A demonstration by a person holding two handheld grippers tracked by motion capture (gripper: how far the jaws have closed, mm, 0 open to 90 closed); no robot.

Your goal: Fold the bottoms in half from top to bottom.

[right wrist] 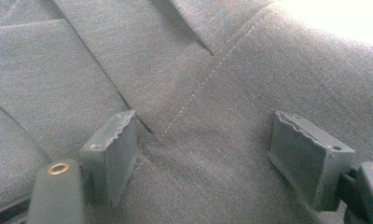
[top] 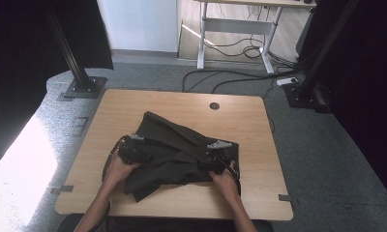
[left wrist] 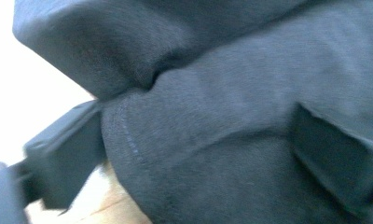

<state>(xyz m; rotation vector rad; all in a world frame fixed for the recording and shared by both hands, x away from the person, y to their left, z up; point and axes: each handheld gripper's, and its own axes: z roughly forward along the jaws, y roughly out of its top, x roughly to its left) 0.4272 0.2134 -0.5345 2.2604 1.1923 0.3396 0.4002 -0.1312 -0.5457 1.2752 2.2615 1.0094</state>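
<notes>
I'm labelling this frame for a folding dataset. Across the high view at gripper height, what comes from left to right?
Bare table → left gripper → dark garment → right gripper → bare table again.

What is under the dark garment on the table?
The dark garment lies crumpled on the wooden table. The table surface beneath it is covered, so anything there cannot be seen.

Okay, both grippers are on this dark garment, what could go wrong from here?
1. The right gripper stands open over flat cloth beside a stitched seam; closing there may pinch nothing, or several layers together.
2. The dark garment lies bunched in overlapping folds, so any pull could drag the whole pile instead of spreading it.
3. The left gripper has a thick fold bulging between its jaws; a loose bite might slip off.
</notes>
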